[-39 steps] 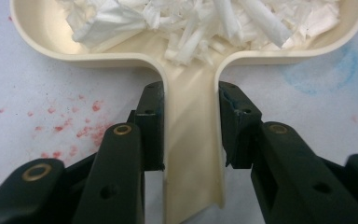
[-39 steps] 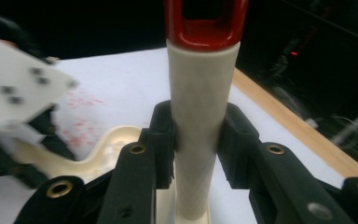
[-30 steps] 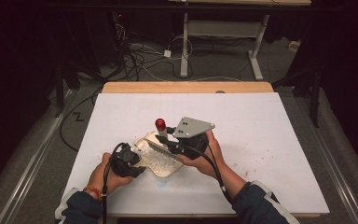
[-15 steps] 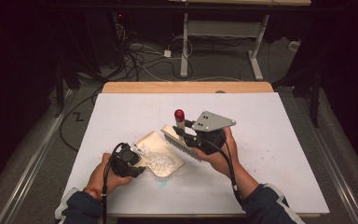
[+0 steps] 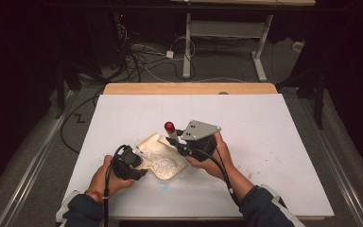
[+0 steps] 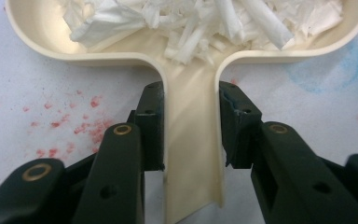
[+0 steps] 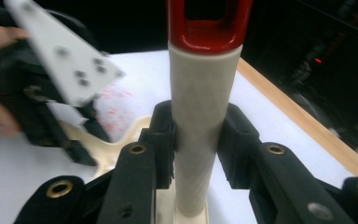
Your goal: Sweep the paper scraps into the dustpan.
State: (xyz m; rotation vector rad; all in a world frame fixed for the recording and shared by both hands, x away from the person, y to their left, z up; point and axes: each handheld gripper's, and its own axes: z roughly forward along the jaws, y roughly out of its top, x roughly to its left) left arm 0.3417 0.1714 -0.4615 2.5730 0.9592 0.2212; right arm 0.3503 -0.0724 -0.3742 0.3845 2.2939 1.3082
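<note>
The dustpan (image 6: pixel 191 154) is cream, and the paper shreds (image 6: pixel 205 23) heaped in it are white. The brush handle (image 7: pixel 200 140), at the centre of the right gripper view, is off-white with a glossy red tip (image 7: pixel 209 23). Both grippers, left (image 6: pixel 191 126) and right (image 7: pixel 196 135), have black jaws with brass-coloured rivets. The table sheet (image 5: pixel 264 127) is white, speckled with red flecks at lower left of the left gripper view and a faint blue smudge at right. The table's far edge (image 5: pixel 189 88) is pale wood.

It looks like a lab: a white table (image 5: pixel 264 142) in a dark room, with tangled cables (image 5: pixel 146 56) on the floor (image 5: pixel 38 156).
</note>
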